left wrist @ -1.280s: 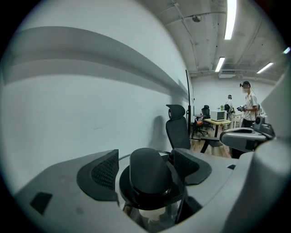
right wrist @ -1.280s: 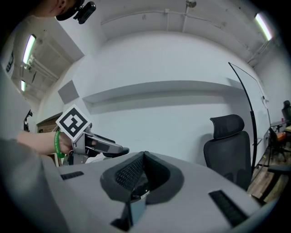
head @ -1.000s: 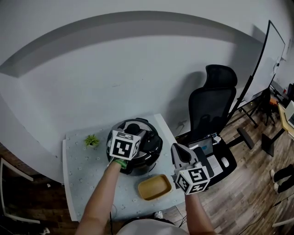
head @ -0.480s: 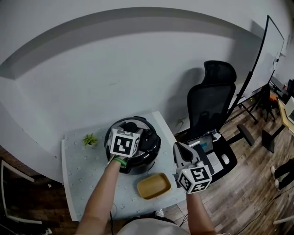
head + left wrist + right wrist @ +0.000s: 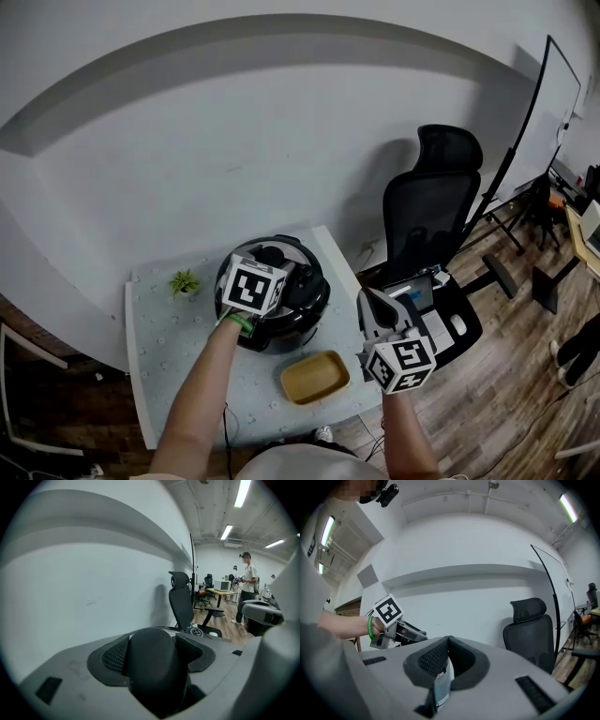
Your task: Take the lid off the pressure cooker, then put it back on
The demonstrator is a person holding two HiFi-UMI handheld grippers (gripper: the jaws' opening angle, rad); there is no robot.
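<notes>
The pressure cooker (image 5: pixel 305 300) stands on the bench (image 5: pixel 169 347) directly beneath the left gripper (image 5: pixel 265 275), with its lid (image 5: pixel 298 277) on. This gripper tilts down onto the lid's top. In the left gripper view its jaws have just been closing, and a dark, rounded knob (image 5: pixel 154 667) fills the gap between them, a pad against each flank. The right gripper (image 5: pixel 448 644) has its jaws together on nothing. It is held level off the bench's edge, with the cooker well apart to its left.

The lid is probably rigid and fairly heavy, and likely locked to the pot, so it should need a twist before it lifts. The knob looks smooth and domed, so the pads could slide up off it. The grip is safest low on the knob, across its widest part, and squared to it. The pot may turn along with the lid, so bracing its side with the right gripper would help.
</notes>
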